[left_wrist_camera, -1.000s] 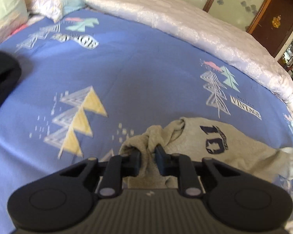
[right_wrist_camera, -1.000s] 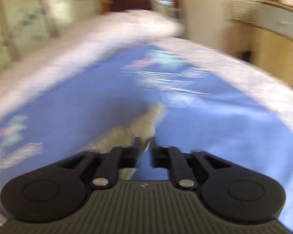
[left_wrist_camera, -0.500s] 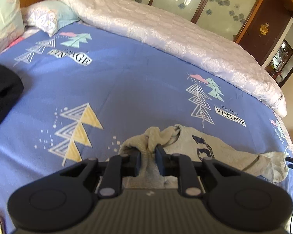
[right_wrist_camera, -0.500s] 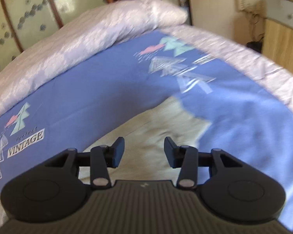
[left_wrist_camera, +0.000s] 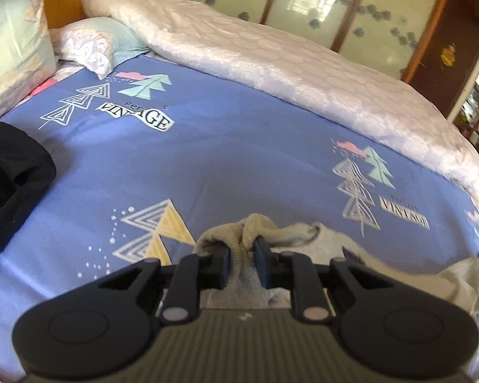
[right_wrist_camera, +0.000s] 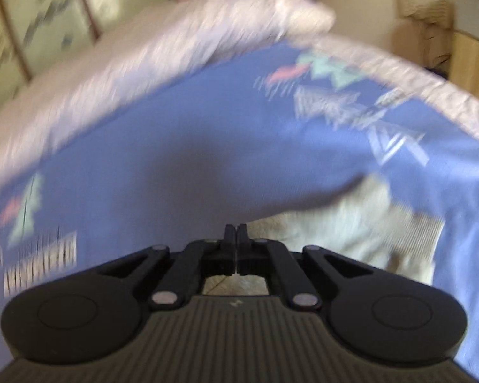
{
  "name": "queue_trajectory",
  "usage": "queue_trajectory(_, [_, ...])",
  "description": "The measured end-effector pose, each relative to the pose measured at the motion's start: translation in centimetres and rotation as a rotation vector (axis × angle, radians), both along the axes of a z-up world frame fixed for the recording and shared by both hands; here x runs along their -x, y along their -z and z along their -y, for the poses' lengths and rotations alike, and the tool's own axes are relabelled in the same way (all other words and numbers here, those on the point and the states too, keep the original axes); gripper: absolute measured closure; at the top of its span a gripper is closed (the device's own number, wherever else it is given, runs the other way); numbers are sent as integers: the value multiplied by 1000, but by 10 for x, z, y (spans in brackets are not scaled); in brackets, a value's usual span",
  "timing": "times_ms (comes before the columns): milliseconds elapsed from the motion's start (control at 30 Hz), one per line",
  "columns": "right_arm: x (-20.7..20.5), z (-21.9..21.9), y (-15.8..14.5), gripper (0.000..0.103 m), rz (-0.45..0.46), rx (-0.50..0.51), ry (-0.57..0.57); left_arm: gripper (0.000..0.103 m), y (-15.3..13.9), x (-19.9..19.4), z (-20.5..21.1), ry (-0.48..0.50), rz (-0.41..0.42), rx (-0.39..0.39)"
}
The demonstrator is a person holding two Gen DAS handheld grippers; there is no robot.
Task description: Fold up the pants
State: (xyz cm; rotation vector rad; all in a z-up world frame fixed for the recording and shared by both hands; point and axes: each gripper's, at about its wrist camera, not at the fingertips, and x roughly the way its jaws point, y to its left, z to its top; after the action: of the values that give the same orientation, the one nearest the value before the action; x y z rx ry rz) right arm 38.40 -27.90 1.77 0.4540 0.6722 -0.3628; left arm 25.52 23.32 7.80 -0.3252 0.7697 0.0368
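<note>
The left gripper [left_wrist_camera: 242,257] pinches the bunched waistband of the grey pants [left_wrist_camera: 332,245], whose length trails rightward across the bed [left_wrist_camera: 207,146]. The right gripper [right_wrist_camera: 237,239] (blurred) has its jaws pressed together, seemingly on nothing, with the pant leg just right of them.

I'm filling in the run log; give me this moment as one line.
stage: fold in progress | left gripper: shut on grey pants | right gripper: shut, nothing visibly between fingers | surface: blue bedsheet

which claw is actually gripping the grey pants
The left claw: grey pants are bunched between its fingers. The right claw is shut on nothing.
</note>
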Motion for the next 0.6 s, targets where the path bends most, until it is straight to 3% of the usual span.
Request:
queue_trajectory(100, [0, 18, -19, 100, 129, -12, 71, 84, 2, -18, -4, -24, 13, 8])
queue_trajectory(167, [-1, 26, -27, 92, 172, -10, 76, 75, 16, -37, 1, -33, -50, -16])
queue_trajectory(200, [-4, 29, -27, 67, 145, -17, 65, 73, 22, -42, 5, -41, -84, -35])
queue_trajectory(233, [-7, 34, -26, 52, 97, -31, 40, 73, 29, -46, 7, -45, -118, -46])
queue_trajectory(267, [-4, 39, -26, 45, 85, -30, 34, 72, 35, -46, 8, -51, -141, -45])
queue_trajectory(300, [5, 45, -28, 46, 102, -12, 39, 72, 37, -41, 7, -59, -143, -40])
queue_trajectory(367, [27, 66, -27, 46, 138, -5, 73, 61, 36, -25, 1, -68, -116, -28])
queue_trajectory(500, [77, 128, -5, 45, 141, -163, 200, 58, 31, 8, -15, -103, -111, -20])
queue_trajectory(600, [98, 151, 15, 45, 129, -294, 208, 58, 24, 34, -25, -122, -103, 25])
